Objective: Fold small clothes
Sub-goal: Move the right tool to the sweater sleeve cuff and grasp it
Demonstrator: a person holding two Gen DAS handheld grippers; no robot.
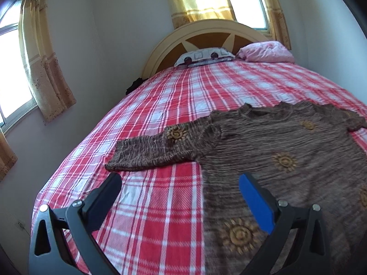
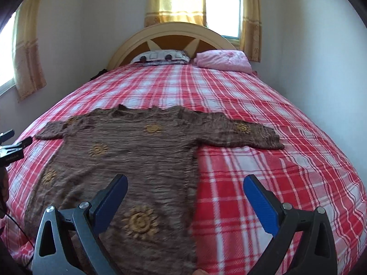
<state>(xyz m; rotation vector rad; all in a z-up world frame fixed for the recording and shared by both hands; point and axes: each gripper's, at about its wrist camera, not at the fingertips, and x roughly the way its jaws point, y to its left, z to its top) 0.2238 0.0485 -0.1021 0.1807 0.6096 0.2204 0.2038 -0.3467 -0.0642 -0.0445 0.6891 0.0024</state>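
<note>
A brown knit sweater point(image 1: 286, 142) with yellow sun motifs lies flat on the red plaid bed point(image 1: 160, 206), neck toward the headboard, both sleeves spread out. It also shows in the right wrist view point(image 2: 137, 146). My left gripper point(image 1: 181, 181) is open and empty, above the sweater's left side edge, below the left sleeve point(image 1: 149, 149). My right gripper point(image 2: 185, 183) is open and empty, above the sweater's right side edge, below the right sleeve point(image 2: 243, 135). The left gripper point(image 2: 17, 143) also shows at the far left of the right wrist view.
The bed point(image 2: 275, 183) fills the room between walls on both sides. A patterned pillow point(image 2: 160, 57) and a pink pillow point(image 2: 224, 61) lie by the headboard point(image 2: 172, 34). Curtained windows are behind and at the left.
</note>
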